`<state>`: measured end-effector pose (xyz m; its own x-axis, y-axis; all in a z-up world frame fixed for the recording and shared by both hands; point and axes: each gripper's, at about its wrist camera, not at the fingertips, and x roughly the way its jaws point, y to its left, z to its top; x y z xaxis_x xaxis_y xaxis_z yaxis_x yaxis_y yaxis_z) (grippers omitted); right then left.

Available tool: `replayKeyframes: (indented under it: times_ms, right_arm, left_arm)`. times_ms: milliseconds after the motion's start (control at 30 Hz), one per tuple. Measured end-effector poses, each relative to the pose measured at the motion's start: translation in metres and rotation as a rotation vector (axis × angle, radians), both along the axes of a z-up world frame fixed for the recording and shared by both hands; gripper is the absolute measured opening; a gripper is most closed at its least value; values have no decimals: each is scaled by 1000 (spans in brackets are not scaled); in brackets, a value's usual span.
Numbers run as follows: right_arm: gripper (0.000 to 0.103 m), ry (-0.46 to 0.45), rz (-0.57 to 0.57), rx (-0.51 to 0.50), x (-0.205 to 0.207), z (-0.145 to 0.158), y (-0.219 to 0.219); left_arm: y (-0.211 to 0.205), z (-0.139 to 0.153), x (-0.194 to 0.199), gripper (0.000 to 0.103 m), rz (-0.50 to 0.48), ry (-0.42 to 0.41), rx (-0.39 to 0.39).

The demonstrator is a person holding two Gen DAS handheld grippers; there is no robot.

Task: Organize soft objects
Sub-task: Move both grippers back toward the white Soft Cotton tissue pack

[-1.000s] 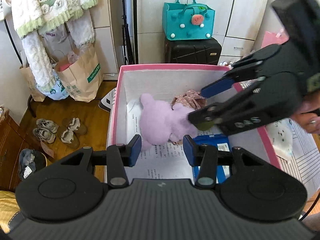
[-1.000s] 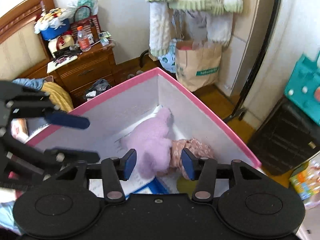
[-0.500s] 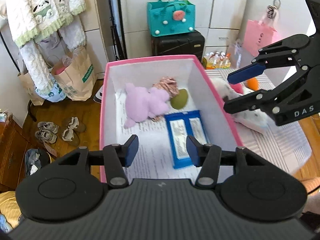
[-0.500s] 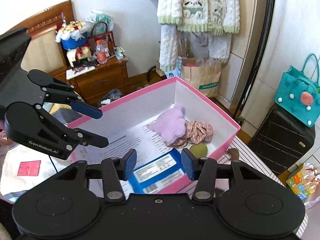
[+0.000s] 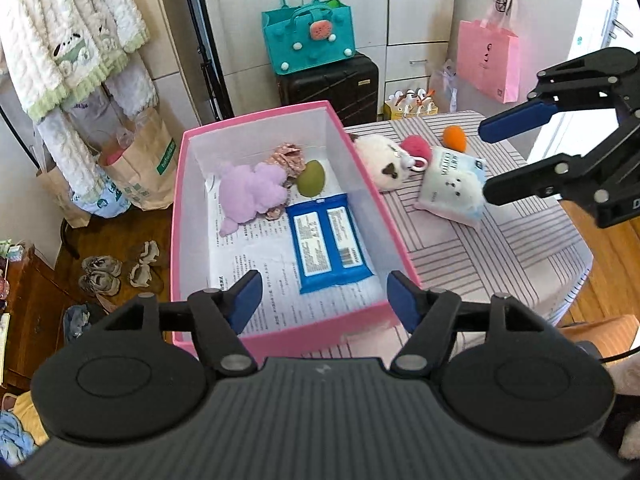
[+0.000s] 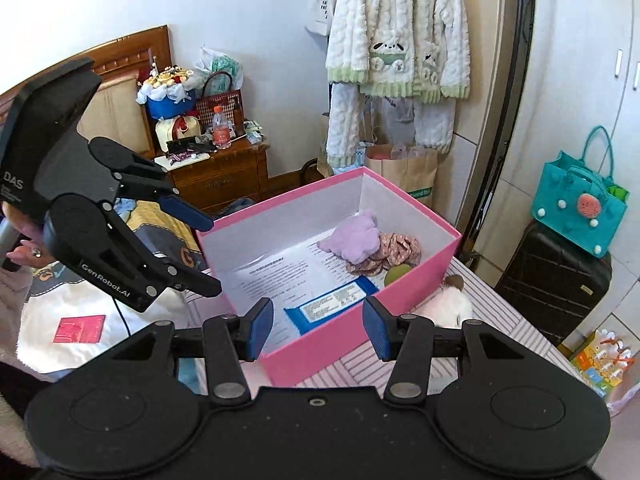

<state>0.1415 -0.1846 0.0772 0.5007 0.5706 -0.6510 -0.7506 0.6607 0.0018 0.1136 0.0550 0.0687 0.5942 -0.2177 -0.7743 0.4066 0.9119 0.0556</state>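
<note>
A pink box [image 5: 396,224] [image 6: 360,312] stands on the striped table [image 5: 500,248]. Inside lie a purple plush [image 5: 250,194] [image 6: 356,236], a floral fabric piece [image 5: 286,156], a green ball [image 5: 311,183] and a blue wipes pack [image 5: 326,236] [image 6: 332,308]. Right of the box on the table lie a white plush [image 5: 380,160], a pink pompom [image 5: 416,146], an orange ball [image 5: 455,138] and a white tissue pack [image 5: 452,186]. My left gripper [image 5: 324,300] is open and empty above the box's near edge. My right gripper [image 6: 316,326] is open and empty, hovering above the tissue pack's right side.
A black suitcase [image 5: 328,84] with a teal bag [image 5: 308,36] stands behind the box. Paper bags [image 5: 140,168] and hanging clothes [image 5: 68,40] are at the left, shoes [image 5: 100,276] on the floor. A pink bag [image 5: 488,60] hangs at the right. A wooden nightstand [image 6: 224,176] stands beyond the box.
Both grippers have pulled up and back out of the box, leaving the purple plush inside. Both jaws have opened wider. The table with the loose items has come into view.
</note>
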Motion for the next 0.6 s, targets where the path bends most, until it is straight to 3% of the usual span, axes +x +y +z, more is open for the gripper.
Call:
replayKeyframes:
  times_ms: [500, 600]
  right_arm:
    - [59, -72, -21, 12, -67, -9, -51]
    - [60, -80, -39, 38, -74, -12, -58]
  left_arm:
    - [-45, 3, -67, 76, -110, -35, 23]
    - [-56, 3, -81, 76, -142, -95, 44]
